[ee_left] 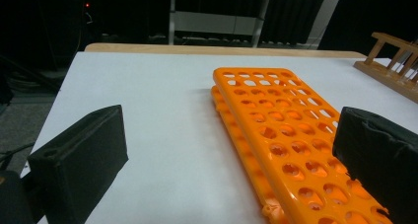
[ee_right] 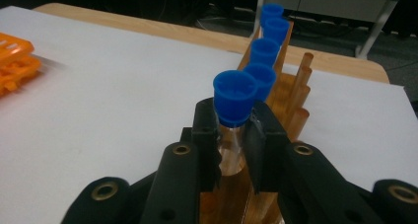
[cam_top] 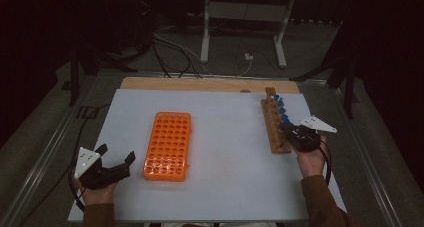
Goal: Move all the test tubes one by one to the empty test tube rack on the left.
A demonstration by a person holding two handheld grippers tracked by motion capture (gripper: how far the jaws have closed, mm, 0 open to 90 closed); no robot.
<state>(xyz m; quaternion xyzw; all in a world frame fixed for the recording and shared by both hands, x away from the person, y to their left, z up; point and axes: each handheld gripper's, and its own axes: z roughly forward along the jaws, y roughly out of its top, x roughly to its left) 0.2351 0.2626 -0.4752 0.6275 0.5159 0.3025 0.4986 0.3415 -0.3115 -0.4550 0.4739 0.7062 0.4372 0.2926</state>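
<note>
A clear test tube with a blue cap (ee_right: 235, 96) stands upright at the near end of the wooden tube rack (ee_right: 286, 93), and my right gripper (ee_right: 231, 152) is shut on its glass just under the cap. Several more blue-capped tubes (ee_right: 264, 50) line the rack behind it. In the high view the right gripper (cam_top: 289, 131) sits at the near end of the wooden rack (cam_top: 273, 122) on the table's right side. My left gripper (cam_top: 117, 153) rests open and holds nothing, just left of the orange tube rack (cam_top: 166, 145). The orange rack (ee_left: 281, 130) has vacant holes.
A white board (cam_top: 230, 162) covers the table, with a bare wooden strip (cam_top: 200, 83) along its far edge. Cables and a metal stand's legs (cam_top: 205, 42) lie on the dark floor beyond. The board between the two racks is bare.
</note>
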